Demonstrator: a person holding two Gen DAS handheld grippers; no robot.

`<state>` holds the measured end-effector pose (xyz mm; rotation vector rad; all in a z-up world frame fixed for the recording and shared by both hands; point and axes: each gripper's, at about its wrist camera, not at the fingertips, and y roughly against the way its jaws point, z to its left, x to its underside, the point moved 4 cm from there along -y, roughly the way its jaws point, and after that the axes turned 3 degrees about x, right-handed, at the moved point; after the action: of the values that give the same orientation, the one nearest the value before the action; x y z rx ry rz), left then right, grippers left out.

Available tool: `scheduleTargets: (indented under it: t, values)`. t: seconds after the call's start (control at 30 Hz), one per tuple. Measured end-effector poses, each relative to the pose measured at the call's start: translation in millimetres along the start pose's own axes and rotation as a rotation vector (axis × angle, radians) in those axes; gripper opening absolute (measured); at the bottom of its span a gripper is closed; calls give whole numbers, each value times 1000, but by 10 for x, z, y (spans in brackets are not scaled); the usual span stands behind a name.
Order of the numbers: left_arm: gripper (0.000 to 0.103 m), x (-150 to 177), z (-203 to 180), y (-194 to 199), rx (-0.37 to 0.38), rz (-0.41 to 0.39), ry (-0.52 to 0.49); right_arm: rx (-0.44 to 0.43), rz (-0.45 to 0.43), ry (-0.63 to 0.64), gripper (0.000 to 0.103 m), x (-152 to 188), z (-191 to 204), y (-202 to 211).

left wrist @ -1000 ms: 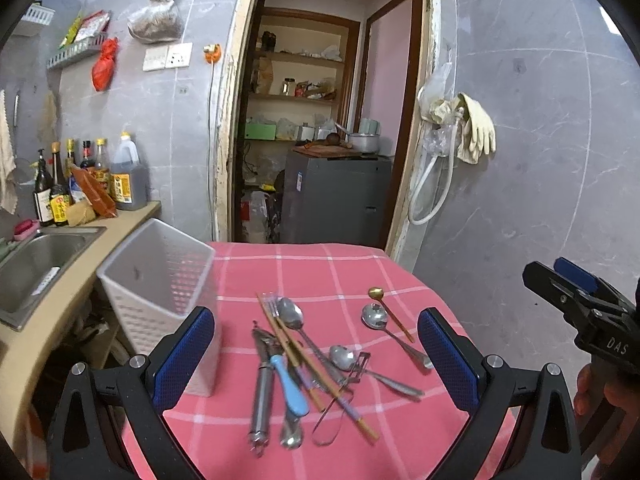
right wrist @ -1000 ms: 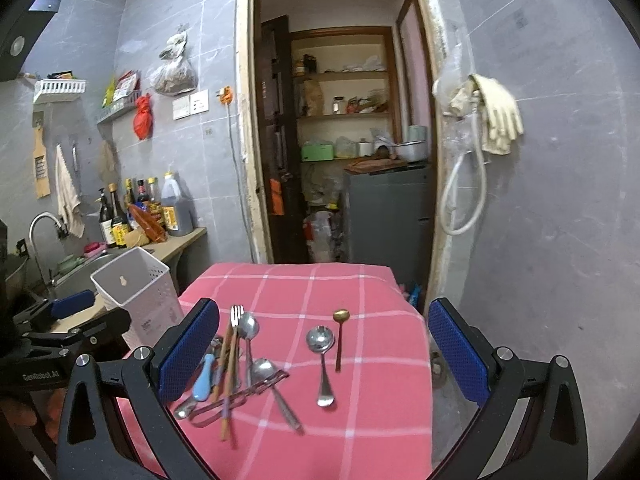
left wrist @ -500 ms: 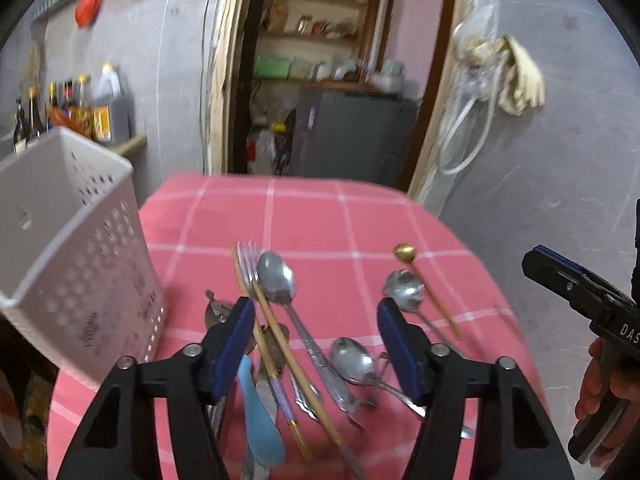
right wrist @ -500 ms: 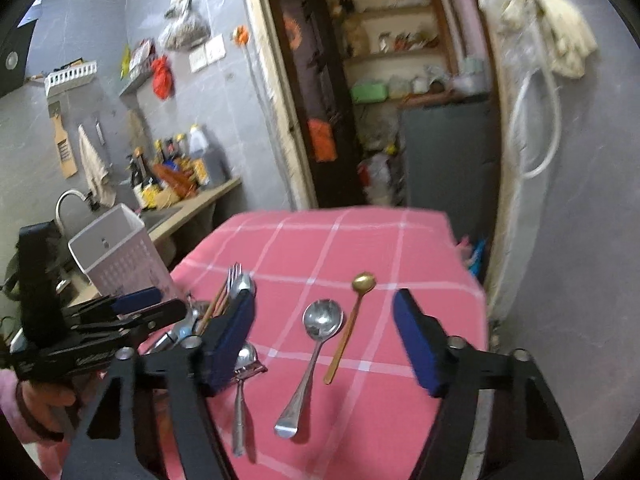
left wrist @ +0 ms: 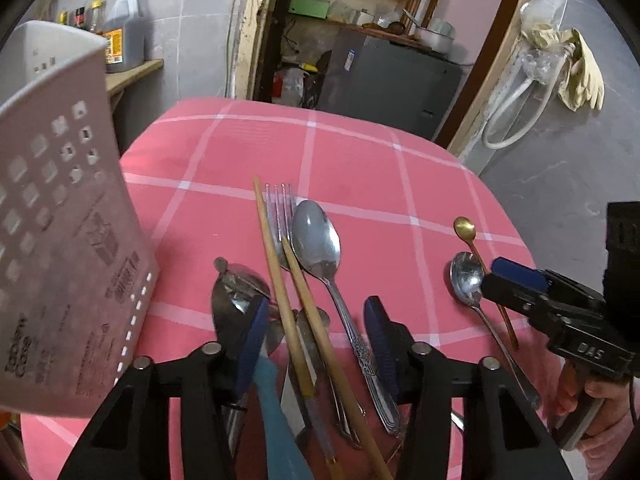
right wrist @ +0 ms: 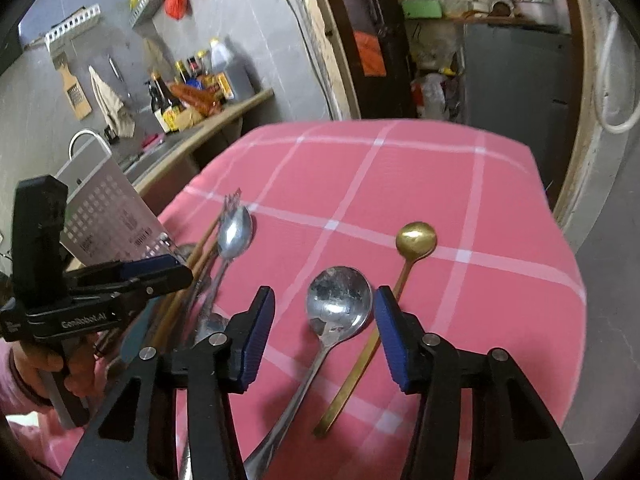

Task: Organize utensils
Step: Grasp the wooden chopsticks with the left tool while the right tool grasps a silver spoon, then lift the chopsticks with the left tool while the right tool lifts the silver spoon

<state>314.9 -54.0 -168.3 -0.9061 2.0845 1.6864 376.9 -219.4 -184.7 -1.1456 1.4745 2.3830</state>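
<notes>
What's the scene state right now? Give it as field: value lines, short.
surface: table with pink checked cloth
left gripper: open, low over the utensil pile, fingers either side of the chopsticks
right gripper: open, fingers either side of the round steel spoon
gold spoon: lies just right of the steel spoon, outside the right finger
pile: fork, oval spoon, blue-handled tool
holder: white perforated basket, at the table's left edge
held: nothing gripped yet
</notes>
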Motion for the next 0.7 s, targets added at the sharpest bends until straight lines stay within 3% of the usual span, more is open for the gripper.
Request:
scheduleTargets:
  t: [0.23, 0.43, 0.57, 0.7]
  values:
    - [43, -46, -16, -115, 27, 59, 10, -38, 57, -12, 37, 2, -1, -214]
    - [42, -11, 56, -160, 28, 117, 36, -84, 115, -6, 36, -59, -38, -370]
    - [23, -26, 109, -197, 2, 147, 53, -121, 160, 48, 36, -123, -14, -444]
    - [19, -48, 150, -217, 10, 163, 80, -169, 208, 91, 36, -175, -34, -460]
